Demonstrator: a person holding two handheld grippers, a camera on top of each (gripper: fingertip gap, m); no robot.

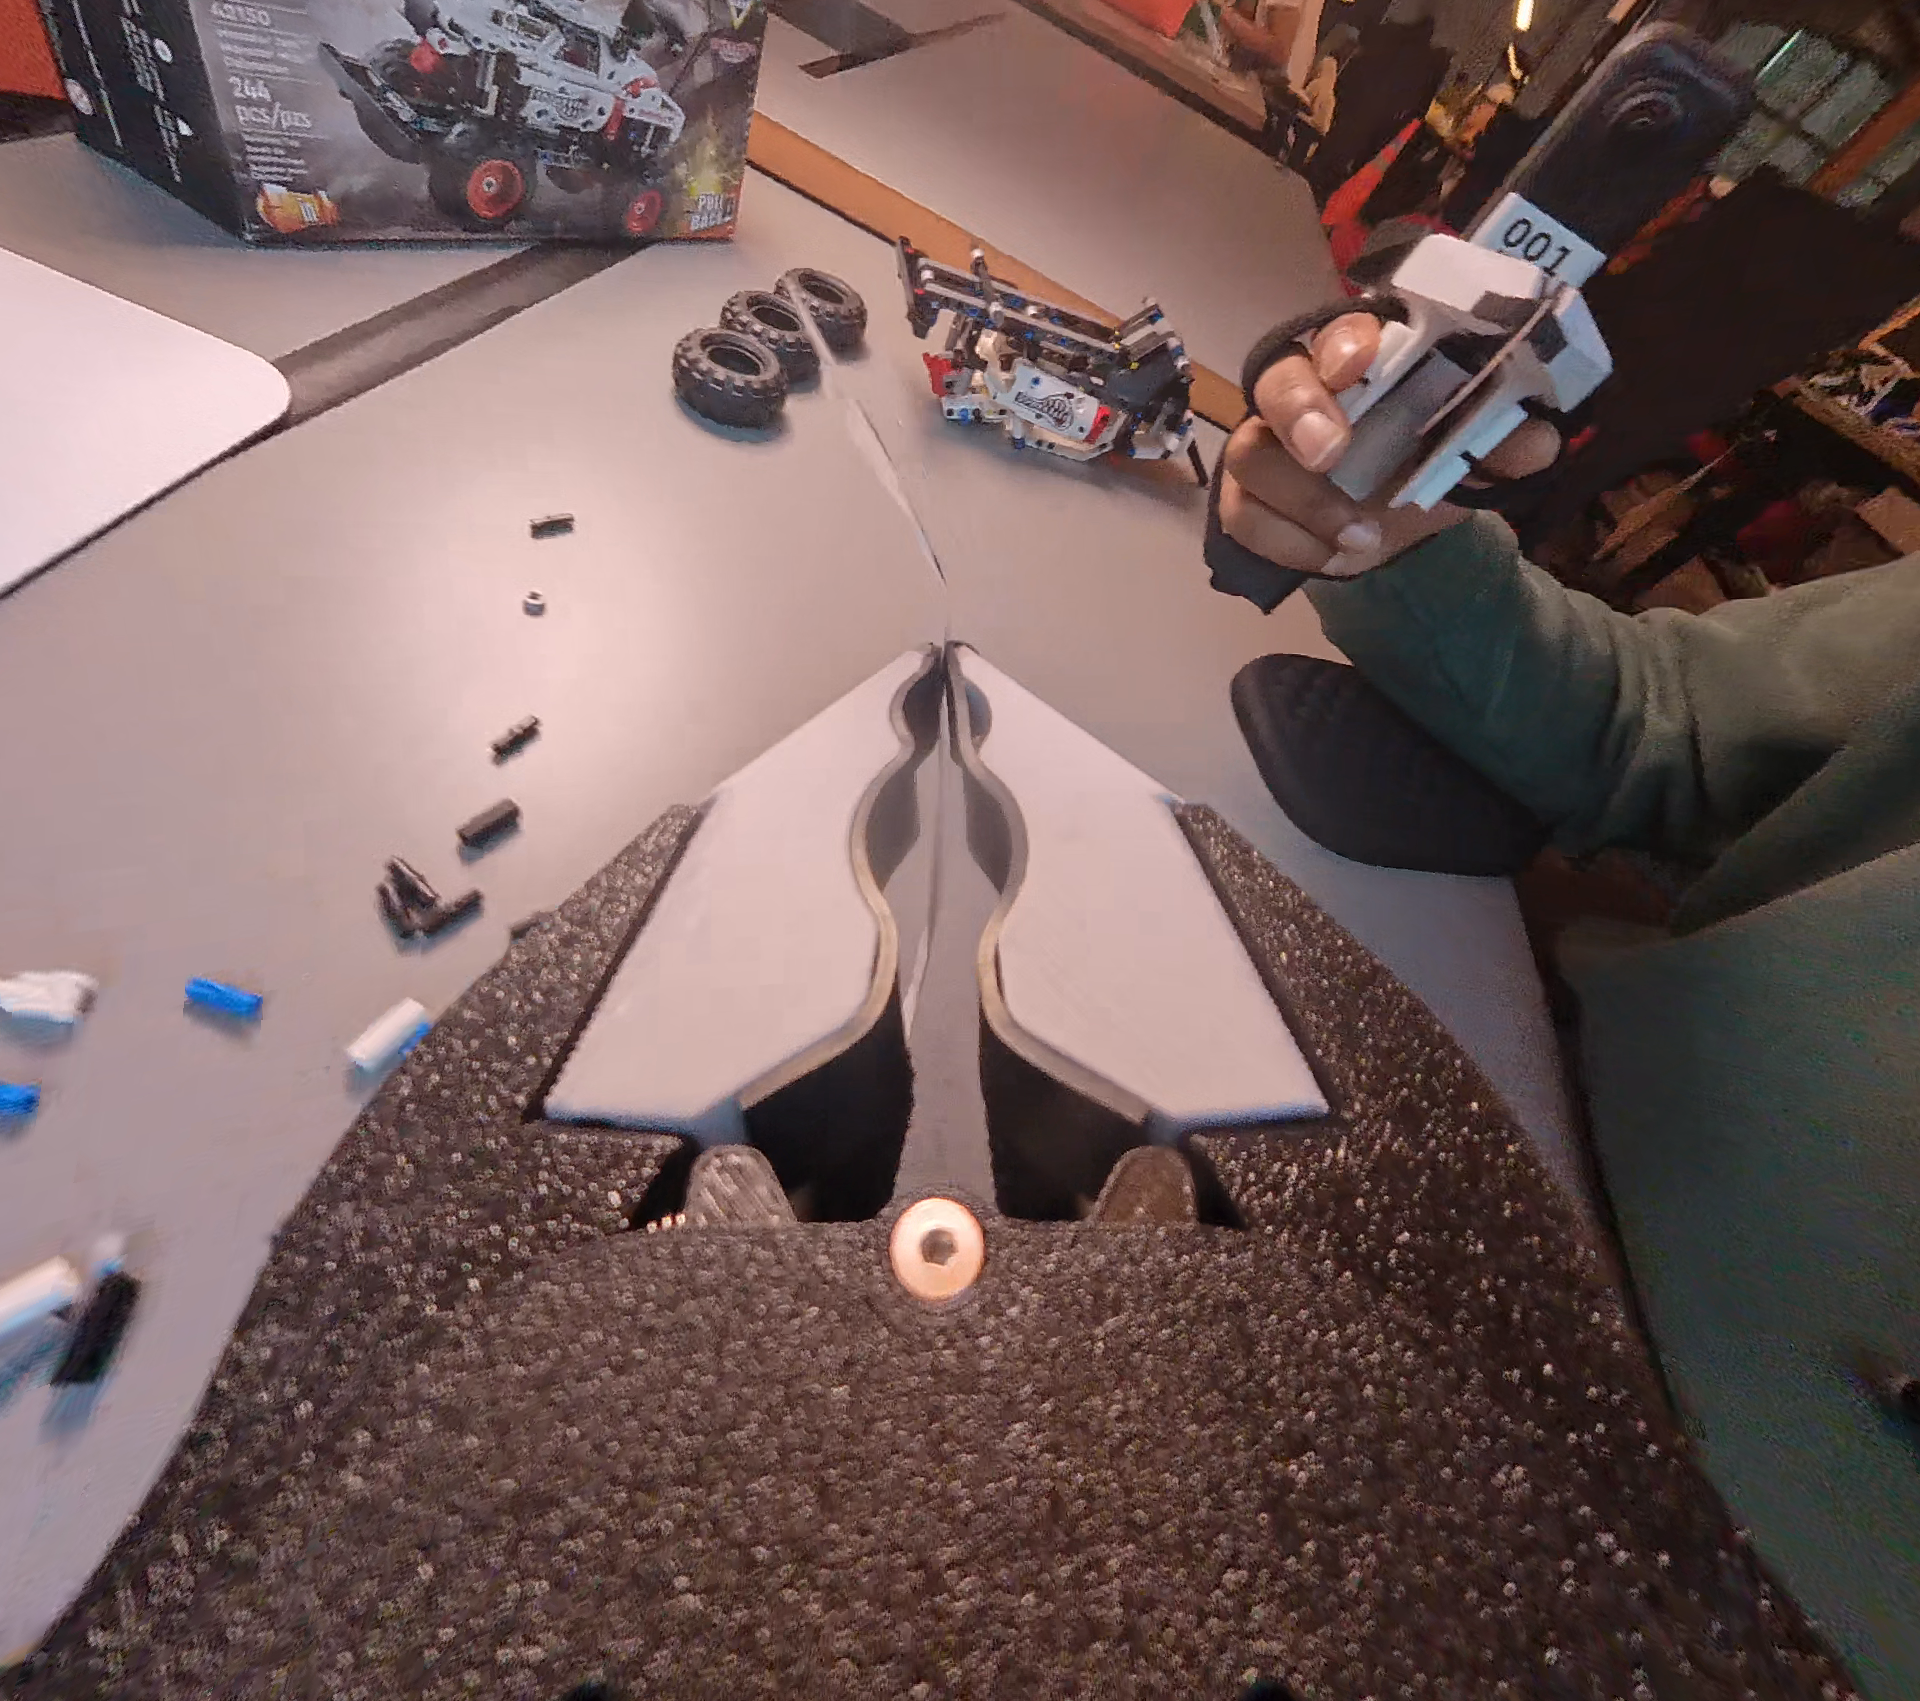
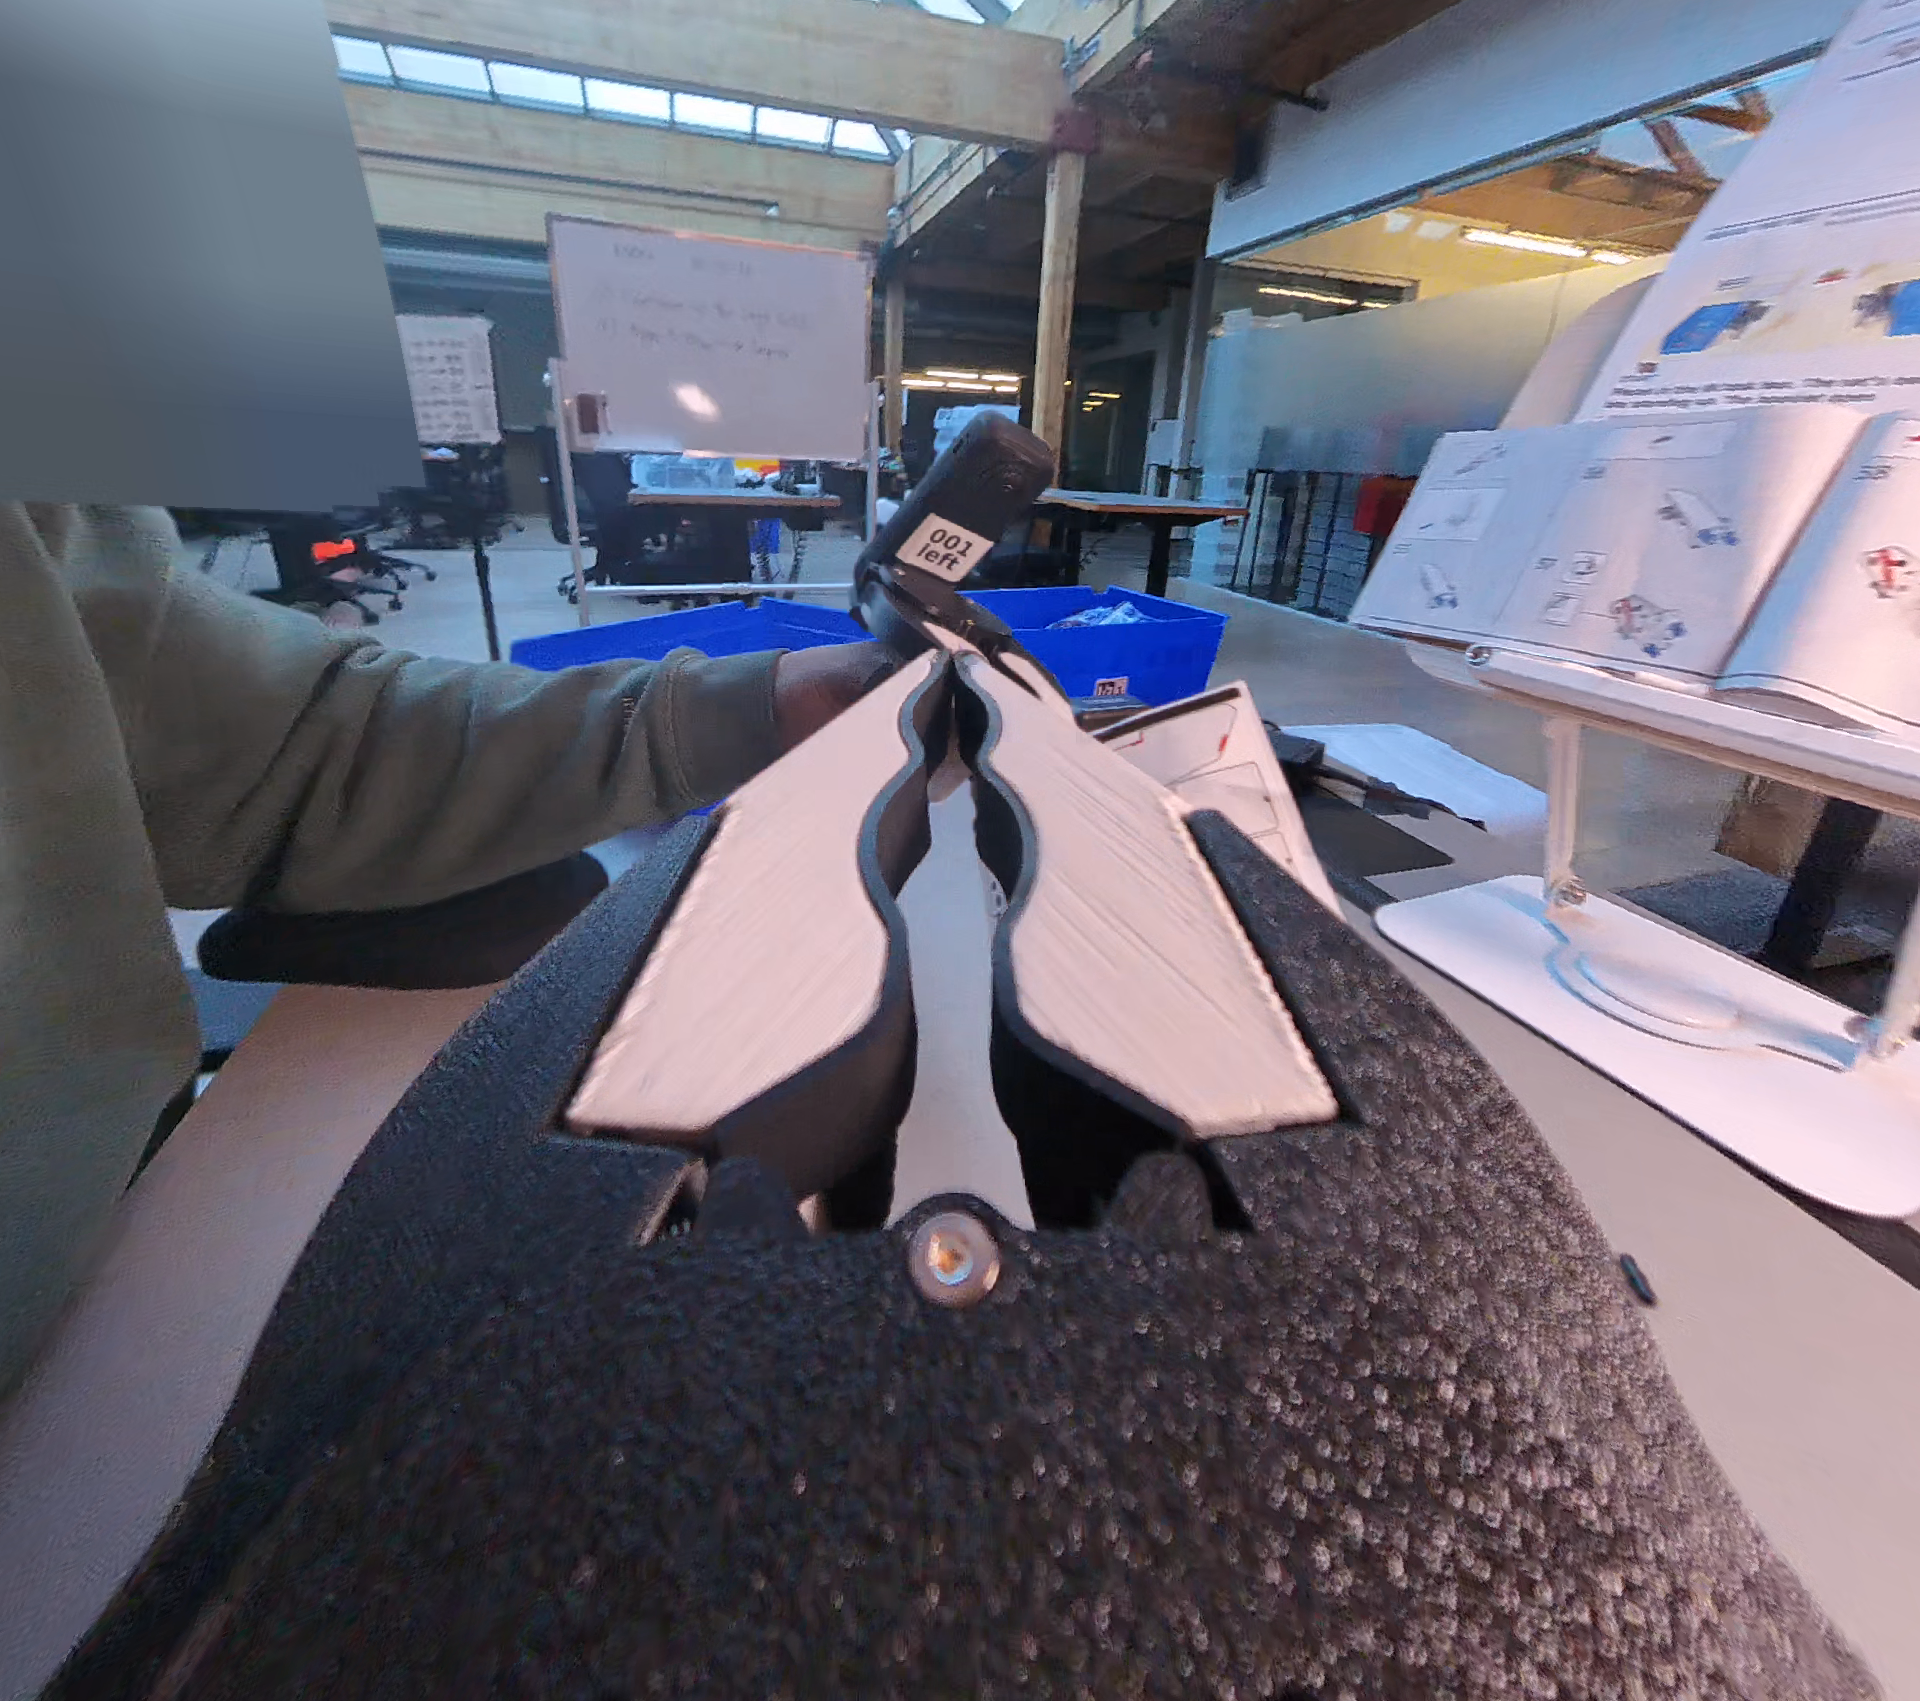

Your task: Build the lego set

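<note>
My left gripper [image 1: 945, 649] is shut on a thin sheet [image 1: 894, 488], seen edge-on and rising from its tips. In the right wrist view this sheet [image 2: 1205, 768] is white with red and black lines. My right gripper [image 2: 951, 659] is shut, with nothing visible between its tips, and points up into the room. In the left wrist view a hand holds the right gripper [image 1: 1455, 384] raised at the right. A partly built truck [image 1: 1049, 384] and three black tyres [image 1: 769, 342] lie on the grey table [image 1: 675, 612]. Loose black pins [image 1: 488, 820] and a blue pin [image 1: 223, 997] lie at the left.
The set's box [image 1: 416, 41] stands at the back left. An open instruction booklet [image 2: 1662, 560] rests on a white stand [image 2: 1662, 1028] at the right. Blue bins [image 2: 1101, 633] stand beyond the table. A black chair armrest [image 1: 1371, 768] is under the green sleeve. The blue pin [image 1: 223, 997] is closer to my left gripper, around 20 cm from its tips; the right tips are 35 cm off.
</note>
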